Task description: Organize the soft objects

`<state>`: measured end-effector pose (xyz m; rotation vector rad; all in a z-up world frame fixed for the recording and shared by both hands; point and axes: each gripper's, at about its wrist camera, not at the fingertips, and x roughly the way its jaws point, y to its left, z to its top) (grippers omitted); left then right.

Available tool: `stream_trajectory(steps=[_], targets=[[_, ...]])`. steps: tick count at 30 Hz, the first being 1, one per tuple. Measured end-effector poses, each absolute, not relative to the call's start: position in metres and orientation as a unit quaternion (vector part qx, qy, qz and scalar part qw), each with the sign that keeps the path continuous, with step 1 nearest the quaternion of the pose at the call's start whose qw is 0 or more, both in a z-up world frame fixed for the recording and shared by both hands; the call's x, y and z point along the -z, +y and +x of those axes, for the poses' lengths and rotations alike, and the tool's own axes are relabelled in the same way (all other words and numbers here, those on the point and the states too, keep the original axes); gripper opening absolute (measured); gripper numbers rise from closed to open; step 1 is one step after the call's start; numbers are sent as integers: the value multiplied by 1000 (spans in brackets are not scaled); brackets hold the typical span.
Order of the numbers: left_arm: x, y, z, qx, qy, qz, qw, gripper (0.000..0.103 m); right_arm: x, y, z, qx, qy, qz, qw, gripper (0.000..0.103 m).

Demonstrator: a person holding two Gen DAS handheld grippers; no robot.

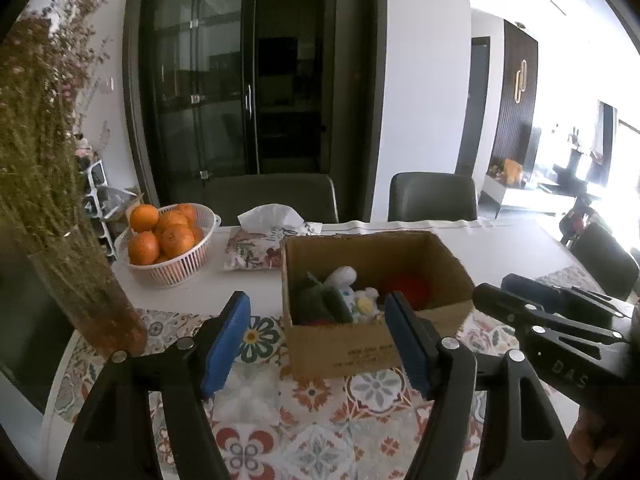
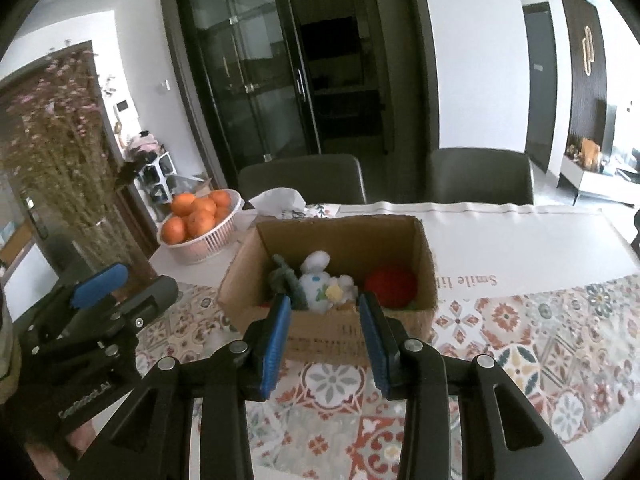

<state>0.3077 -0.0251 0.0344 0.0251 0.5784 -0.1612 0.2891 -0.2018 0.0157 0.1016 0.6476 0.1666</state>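
A cardboard box point(image 1: 344, 344) point(image 2: 248, 280) stands on the patterned tablecloth and holds soft toys: a white plush point(image 1: 344, 280) point(image 2: 318, 280), a dark green plush point(image 1: 320, 304) point(image 2: 286, 280) and a red plush point(image 1: 412, 286) point(image 2: 390, 284). My left gripper point(image 1: 318, 304) is open and empty, just in front of the box; it also shows in the right wrist view point(image 2: 132, 284). My right gripper point(image 2: 324, 304) is open and empty, near the box's front wall; it also shows in the left wrist view point(image 1: 508, 292).
A white basket of oranges point(image 1: 166, 240) point(image 2: 200, 220) and a tissue pack point(image 1: 264, 240) sit behind the box. A glass vase of dried flowers point(image 1: 92, 300) point(image 2: 104, 248) stands at the left. Two dark chairs point(image 1: 432, 196) are at the table's far edge.
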Motion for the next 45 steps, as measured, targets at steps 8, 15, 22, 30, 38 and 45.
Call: stream_trajectory(steps=[8,15,22,30,38,45], targets=[[-49,-28,251,74,265,28,961,74,-27,-203,231,-71,299,51,950,38],[-52,-25,195,75,253,30,964,76,-27,-202,176,-60,284,51,956,46],[-52,-24,151,66,236,49,968,84,-26,-199,129,-37,264,44,963,56],[-50,-21,108,55,212,55,974,94,-23,-197,84,-27,252,34,967,62],[-49,-16,71,53,202,43,977,102,-19,-195,52,-23,240,37,970,70],[-46,-10,42,55,190,43,979,103,-15,-192,27,-29,234,37,971,75]])
